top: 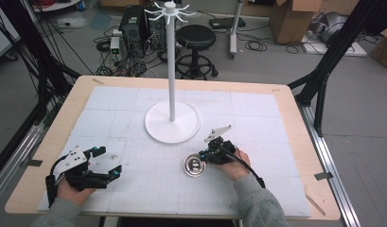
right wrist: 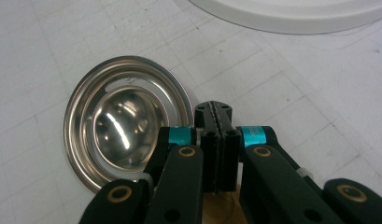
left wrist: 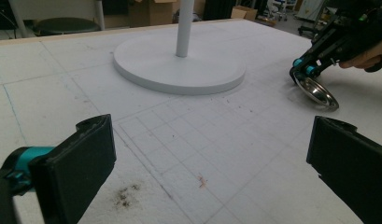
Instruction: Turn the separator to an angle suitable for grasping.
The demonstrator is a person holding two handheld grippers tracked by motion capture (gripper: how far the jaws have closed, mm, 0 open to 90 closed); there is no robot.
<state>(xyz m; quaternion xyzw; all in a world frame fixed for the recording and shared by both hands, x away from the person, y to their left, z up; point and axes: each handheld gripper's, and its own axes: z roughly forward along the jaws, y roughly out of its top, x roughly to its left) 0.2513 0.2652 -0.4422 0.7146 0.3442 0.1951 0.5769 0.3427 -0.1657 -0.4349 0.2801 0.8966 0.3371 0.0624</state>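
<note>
Grasp step: right gripper (right wrist: pixel 215 122) jaws are pressed together at the steel bowl (right wrist: pixel 118 119) rim, grip unconfirmed. Left gripper (top: pixel 106 161) jaws held wide, idle. Lift needed next.

I can't read any text, label, brand, number or sign from here. The cardboard boxes (top: pixel 295 19) on the floor behind the table (top: pixel 295 118) show no print I can make out, and the white mat (top: pixel 257 118) carries only faint ruled grid lines, without figures.
</note>
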